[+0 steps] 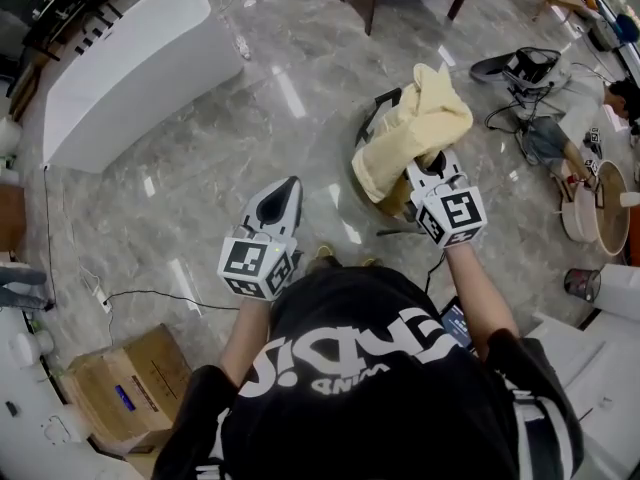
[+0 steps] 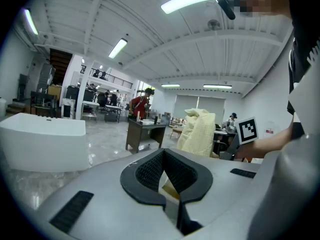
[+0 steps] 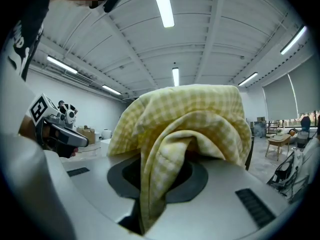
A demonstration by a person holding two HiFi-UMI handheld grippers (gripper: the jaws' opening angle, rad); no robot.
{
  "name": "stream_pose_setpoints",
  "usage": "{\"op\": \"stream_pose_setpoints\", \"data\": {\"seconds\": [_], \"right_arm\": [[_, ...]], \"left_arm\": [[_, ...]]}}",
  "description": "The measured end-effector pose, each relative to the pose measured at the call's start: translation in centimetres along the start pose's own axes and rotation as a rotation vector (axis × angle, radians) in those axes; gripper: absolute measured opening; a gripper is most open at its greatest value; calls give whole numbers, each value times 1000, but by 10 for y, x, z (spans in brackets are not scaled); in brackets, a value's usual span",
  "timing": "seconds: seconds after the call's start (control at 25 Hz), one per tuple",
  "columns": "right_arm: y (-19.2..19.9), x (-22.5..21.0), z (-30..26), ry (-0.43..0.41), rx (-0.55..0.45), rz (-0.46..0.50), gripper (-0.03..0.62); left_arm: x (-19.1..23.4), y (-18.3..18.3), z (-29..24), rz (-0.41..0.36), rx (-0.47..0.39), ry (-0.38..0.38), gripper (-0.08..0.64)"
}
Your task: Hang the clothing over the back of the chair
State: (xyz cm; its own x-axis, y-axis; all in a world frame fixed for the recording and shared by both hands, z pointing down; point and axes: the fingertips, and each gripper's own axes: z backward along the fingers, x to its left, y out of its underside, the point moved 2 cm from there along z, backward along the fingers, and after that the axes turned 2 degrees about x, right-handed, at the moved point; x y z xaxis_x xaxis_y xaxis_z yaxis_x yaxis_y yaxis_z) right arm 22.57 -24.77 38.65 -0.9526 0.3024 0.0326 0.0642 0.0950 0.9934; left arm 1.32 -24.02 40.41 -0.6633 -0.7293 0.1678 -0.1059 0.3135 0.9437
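The yellow checked clothing (image 1: pixel 420 123) is bunched up at about 1 o'clock in the head view. It's clamped by a fold in the right tongs (image 1: pixel 435 173) and carried level, piled over the dark chair (image 1: pixel 383 98), which is mostly hidden under it. The left tongs (image 1: pixel 288 190) are closed on nothing, parked off at the clothing's 8 o'clock and well apart from it.

Stuff that could go sideways, as a guess:

- Only one fold is gripped, so the rest hangs as a lump. If it's let go like that, the weight probably lands on one side of the chair back and the whole thing gets dragged onto the marble floor (image 1: pixel 250 118).
- The chair back is covered by the cloth, so the drop point can't really be judged and could be missed.
- With the left tongs idle, nothing gets spread out.
- A loose corner could get snagged on the tongs at release and pulled back off.
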Motion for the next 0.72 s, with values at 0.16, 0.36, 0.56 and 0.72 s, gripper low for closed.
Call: {"op": "stream_pose_setpoints", "data": {"seconds": [0.16, 0.36, 0.56, 0.72], "right_arm": [[5, 13, -10, -29, 15, 20, 61], [20, 27, -24, -52, 48, 49, 61], [36, 31, -34, -54, 82, 63, 61], [40, 49, -40, -92, 98, 91, 61]], "left_arm": [[8, 3, 11, 11, -2, -30, 15], [18, 9, 23, 28, 2, -65, 15], [24, 12, 26, 42, 5, -89, 15], [26, 15, 29, 52, 7, -102, 15]]}}
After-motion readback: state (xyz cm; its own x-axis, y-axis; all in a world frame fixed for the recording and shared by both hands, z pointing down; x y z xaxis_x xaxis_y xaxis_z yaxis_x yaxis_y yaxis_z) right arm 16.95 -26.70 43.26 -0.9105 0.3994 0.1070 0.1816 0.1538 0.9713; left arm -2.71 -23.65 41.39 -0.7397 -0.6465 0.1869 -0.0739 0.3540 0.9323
